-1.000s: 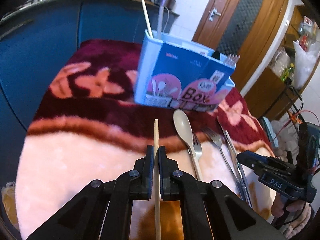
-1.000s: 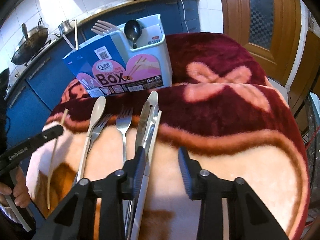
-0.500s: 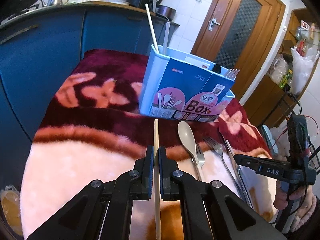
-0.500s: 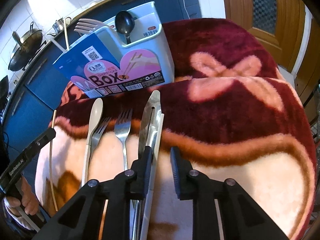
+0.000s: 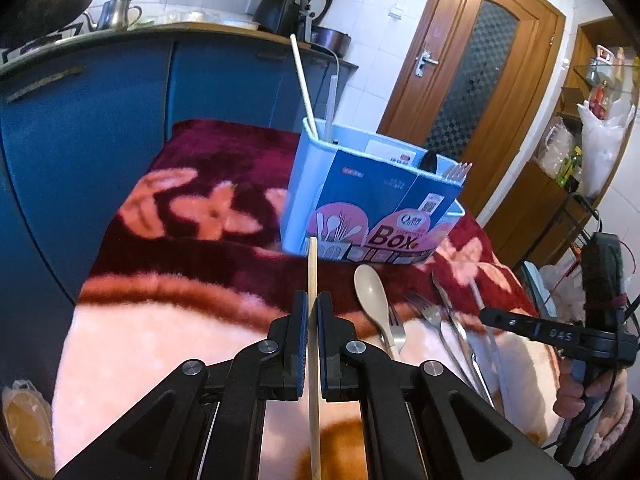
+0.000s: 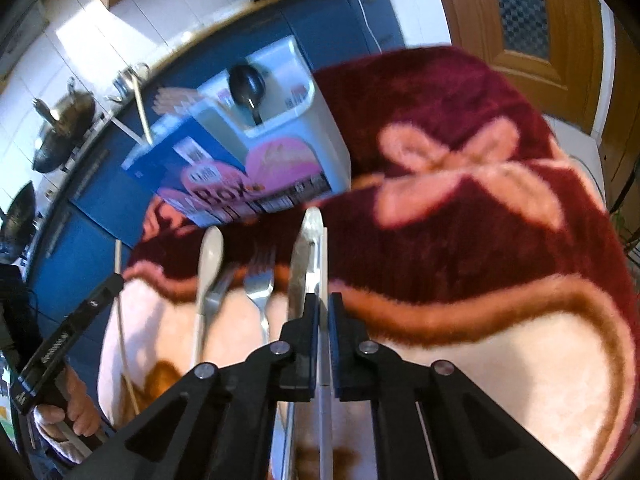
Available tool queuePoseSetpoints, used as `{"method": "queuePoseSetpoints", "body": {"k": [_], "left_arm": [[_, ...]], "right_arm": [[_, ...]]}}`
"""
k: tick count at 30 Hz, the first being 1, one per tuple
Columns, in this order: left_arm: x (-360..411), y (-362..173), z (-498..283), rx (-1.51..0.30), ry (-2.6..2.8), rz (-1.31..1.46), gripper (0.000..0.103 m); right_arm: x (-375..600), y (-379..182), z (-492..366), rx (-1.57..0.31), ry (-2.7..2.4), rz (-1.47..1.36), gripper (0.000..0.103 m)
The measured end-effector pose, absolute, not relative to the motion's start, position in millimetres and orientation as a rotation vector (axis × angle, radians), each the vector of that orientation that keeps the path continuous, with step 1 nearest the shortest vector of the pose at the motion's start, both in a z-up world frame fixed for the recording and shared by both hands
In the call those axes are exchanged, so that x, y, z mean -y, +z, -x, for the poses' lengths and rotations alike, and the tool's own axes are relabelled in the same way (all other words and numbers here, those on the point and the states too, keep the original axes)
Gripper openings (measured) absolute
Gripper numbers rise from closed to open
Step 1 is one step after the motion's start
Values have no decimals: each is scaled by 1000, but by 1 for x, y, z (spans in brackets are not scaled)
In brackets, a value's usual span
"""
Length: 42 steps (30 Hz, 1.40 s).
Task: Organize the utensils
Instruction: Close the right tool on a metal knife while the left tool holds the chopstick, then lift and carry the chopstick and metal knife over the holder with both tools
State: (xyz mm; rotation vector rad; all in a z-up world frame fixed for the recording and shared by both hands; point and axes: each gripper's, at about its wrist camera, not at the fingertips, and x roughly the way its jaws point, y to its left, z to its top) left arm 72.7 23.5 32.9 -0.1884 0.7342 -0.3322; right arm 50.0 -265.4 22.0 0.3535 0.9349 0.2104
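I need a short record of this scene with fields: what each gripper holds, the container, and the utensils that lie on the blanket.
left gripper: shut on wooden chopstick
right gripper: shut on white chopstick
container: blue utensil box, upright on the blanket
lying on blanket: beige spoon, two forks, metal tongs

My left wrist view is sharp and evenly daylit, though its corners go black and straight lines bow at the edges. My right wrist view is smeared with motion blur, with glare on the white wall tiles (image 6: 132, 20) at upper left.
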Motion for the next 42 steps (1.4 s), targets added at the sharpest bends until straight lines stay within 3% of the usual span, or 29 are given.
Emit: {"method": "queuePoseSetpoints", "body": {"k": [28,42], "left_arm": [[-11,135,-95,-380,-279,213,4],[2,180,-145,-185,-226,222,4]], "right_arm": [[267,99,-31,-471,263,-324,6],[280,118,-63,-393,243,-320,6]]}}
